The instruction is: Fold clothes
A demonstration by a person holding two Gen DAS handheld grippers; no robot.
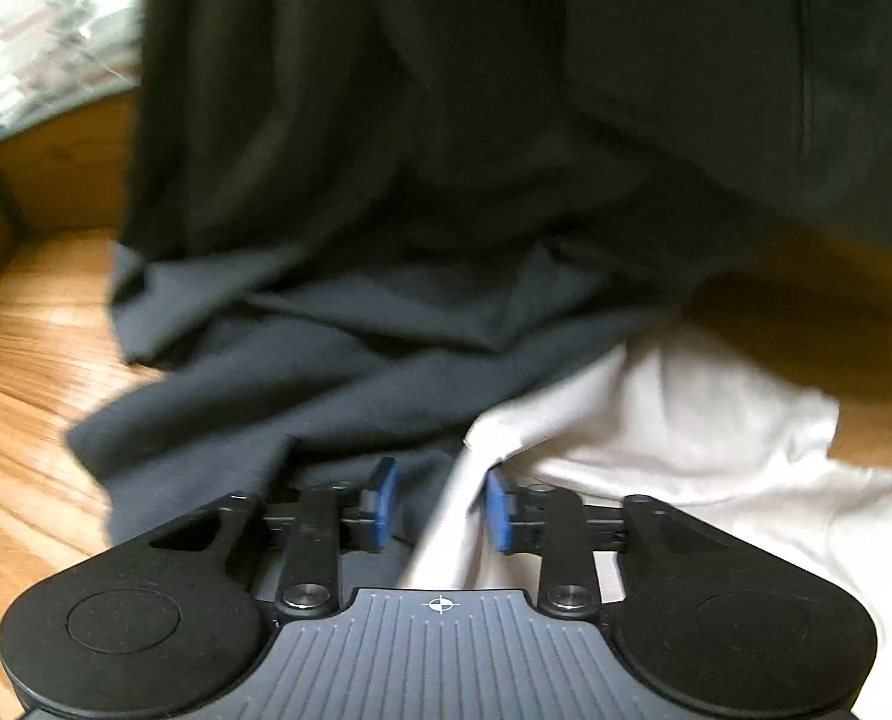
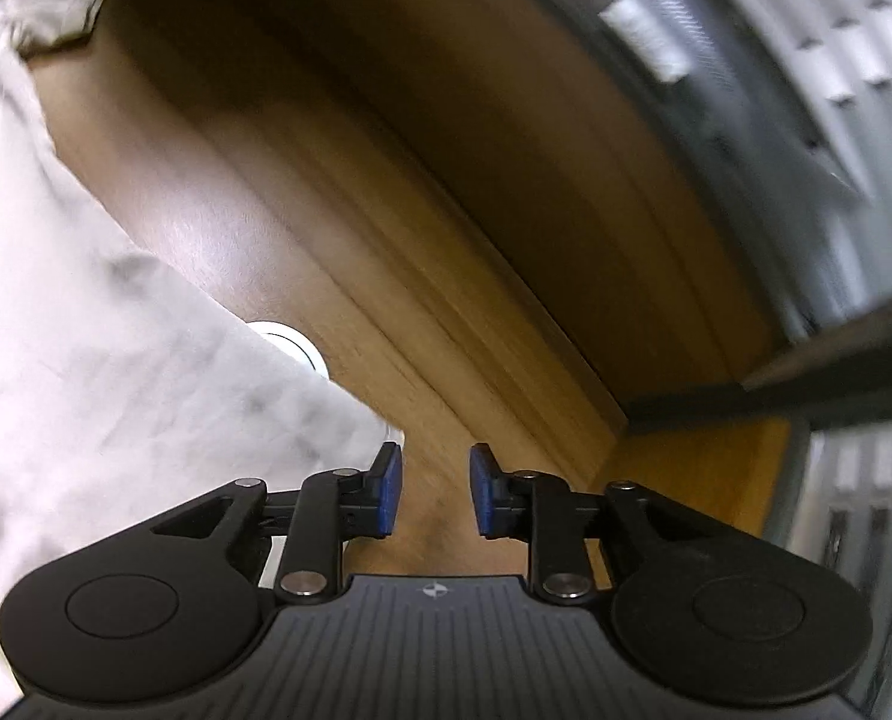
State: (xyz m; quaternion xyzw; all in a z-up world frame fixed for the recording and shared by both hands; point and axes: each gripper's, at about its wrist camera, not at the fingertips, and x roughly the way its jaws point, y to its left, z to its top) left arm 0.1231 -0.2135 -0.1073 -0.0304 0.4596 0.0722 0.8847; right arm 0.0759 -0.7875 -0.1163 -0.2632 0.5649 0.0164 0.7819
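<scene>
Left claw (image 1: 440, 501): blue pads apart, gripping nothing, hovering low over the seam where dark garment (image 1: 338, 324) meets white garment (image 1: 685, 420). Dark cloth bunched in near folds on the wooden counter (image 1: 20, 396), rising far and upward as a hanging sheet across most of the left wrist view; blurred. White cloth spread to the right, its edge tucked under the dark one just ahead of the pads. Far left past the counter edge, a pale patterned blur (image 1: 44, 30), not identifiable. Right claw (image 2: 435, 495): pads likewise apart, empty, over bare wooden counter (image 2: 386, 192). White garment (image 2: 98, 312) filling the left of the right wrist view, just beside the left pad; touching or not, cannot tell. Small white round fitting (image 2: 299, 343) in the counter surface, partly covered by the cloth edge. Far right, grey ribbed surfaces (image 2: 817, 96), blurred. No container discernible in either view.
</scene>
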